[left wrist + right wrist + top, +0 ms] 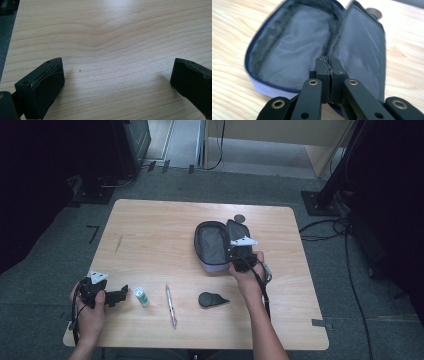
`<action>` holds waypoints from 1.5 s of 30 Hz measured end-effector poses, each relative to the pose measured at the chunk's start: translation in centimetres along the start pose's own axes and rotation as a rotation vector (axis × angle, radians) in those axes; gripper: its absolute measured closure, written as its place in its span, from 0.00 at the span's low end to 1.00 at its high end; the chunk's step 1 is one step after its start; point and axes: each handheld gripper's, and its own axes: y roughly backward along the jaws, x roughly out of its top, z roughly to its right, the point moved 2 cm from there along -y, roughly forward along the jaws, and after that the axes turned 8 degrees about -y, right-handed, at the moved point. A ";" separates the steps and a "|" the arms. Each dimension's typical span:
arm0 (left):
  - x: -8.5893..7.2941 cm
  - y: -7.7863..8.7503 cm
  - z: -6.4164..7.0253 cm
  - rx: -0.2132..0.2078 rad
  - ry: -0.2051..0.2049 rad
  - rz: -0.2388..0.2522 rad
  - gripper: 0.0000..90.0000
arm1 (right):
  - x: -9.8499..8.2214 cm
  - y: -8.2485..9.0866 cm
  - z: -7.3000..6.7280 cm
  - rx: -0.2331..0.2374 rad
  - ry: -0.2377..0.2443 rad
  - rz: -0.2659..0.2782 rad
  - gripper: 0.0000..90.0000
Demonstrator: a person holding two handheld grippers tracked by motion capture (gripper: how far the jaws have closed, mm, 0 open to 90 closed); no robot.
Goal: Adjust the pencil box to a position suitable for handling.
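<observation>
A grey zip pouch (210,245) with a blue zipper lies open at the table's middle right. Its lid flap (235,231) stands up on the right side. My right gripper (239,251) is shut on the near edge of the pouch where the flap meets the body. In the right gripper view the jaws (329,68) are pressed together on that zipper seam, with the grey lining (294,50) spread out behind them. My left gripper (119,295) rests low at the table's front left and is open. Bare wood lies between its jaws (117,72).
A small white bottle with a green band (142,296), a pen (171,305) and a dark teardrop-shaped object (211,299) lie along the front of the wooden table (150,230). A round dark disc (240,218) sits just beyond the pouch. Cables and stands surround the table.
</observation>
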 end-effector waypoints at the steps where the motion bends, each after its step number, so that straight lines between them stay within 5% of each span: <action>1: 0.0 0.0 0.0 0.000 0.000 0.000 0.00 | -0.2 -0.1 0.5 -0.009 -0.006 -0.007 0.98; 7: 0.0 0.0 0.0 -0.001 0.000 -0.001 0.00 | -1.4 -0.7 2.6 -0.029 -0.057 -0.023 0.95; 11: 0.0 0.0 0.0 -0.001 -0.001 -0.001 0.00 | -1.6 -0.5 2.6 -0.062 -0.089 0.000 0.70; 13: 0.0 0.0 0.0 0.000 0.000 -0.001 0.00 | -1.6 -0.3 2.3 -0.107 -0.174 -0.002 0.50; 16: 0.0 0.0 0.0 0.000 0.000 -0.001 0.00 | -1.6 -0.5 1.8 -0.128 -0.206 -0.007 0.42; 23: 0.0 0.0 0.0 0.000 0.000 -0.001 0.00 | -1.5 -1.3 0.7 -0.137 -0.158 -0.004 0.60; 24: 0.0 0.0 0.0 -0.001 0.001 -0.001 0.00 | -1.4 -1.7 0.6 -0.183 -0.132 -0.012 0.73; 28: 0.0 0.0 0.0 -0.001 -0.001 -0.001 0.00 | -1.4 -1.8 0.5 -0.181 -0.089 -0.007 0.96; 45: 0.0 0.0 0.0 -0.001 -0.001 -0.001 0.00 | -1.3 -1.4 -3.1 0.056 0.143 0.040 0.99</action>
